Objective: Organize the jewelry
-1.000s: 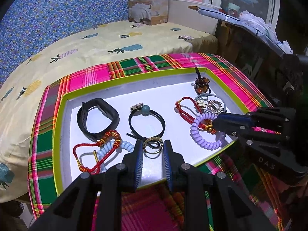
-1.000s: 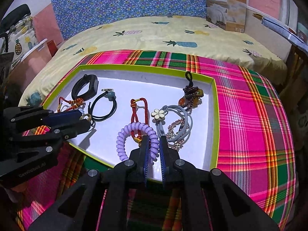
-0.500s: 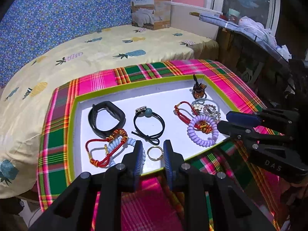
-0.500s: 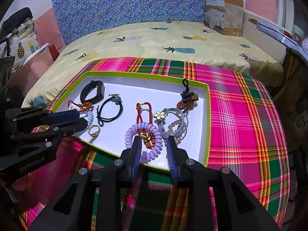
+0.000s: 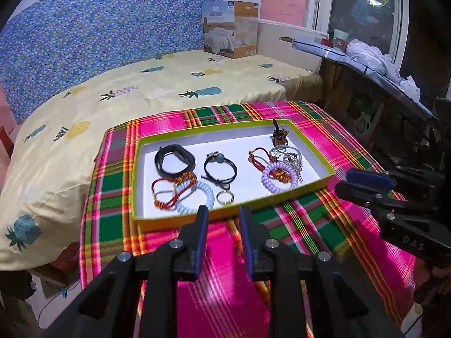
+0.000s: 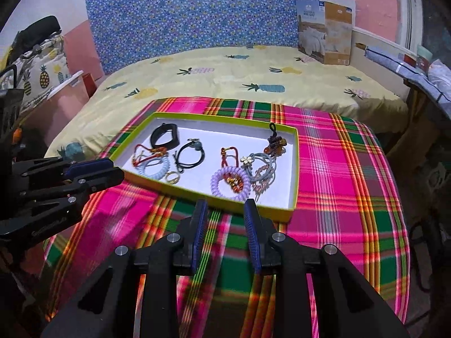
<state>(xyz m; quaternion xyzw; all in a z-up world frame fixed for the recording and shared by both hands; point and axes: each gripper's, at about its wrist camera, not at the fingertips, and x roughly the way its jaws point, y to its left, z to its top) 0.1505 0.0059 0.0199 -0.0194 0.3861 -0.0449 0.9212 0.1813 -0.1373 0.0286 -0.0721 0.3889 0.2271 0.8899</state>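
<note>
While the left wrist camera looks forward, the left gripper [image 5: 222, 214] hovers over the plaid cloth [image 5: 214, 281] with its two fingers spread apart, holding and touching nothing. Just beyond its fingertips sits the green-rimmed tray [image 5: 310, 145] with a white floor. Nearest the tips lie a gold ring [image 5: 225, 197] and a pale blue coil band [image 5: 194, 197]; a lilac coil band [image 5: 279, 178] lies farther right. The right gripper [image 5: 348, 181] enters from the right, beside the tray's near right corner, apart from it.

Seen from the right wrist camera, the right gripper [image 6: 225, 207] also has its fingers released and parted, empty, above the cloth [image 6: 338, 183]. The tray [image 6: 296, 152] lies just ahead, the lilac coil band [image 6: 230, 183] closest beyond the tips. The left gripper [image 6: 112, 169] reaches in from the left, near the tray's near left edge, its jaws slightly parted.
</note>
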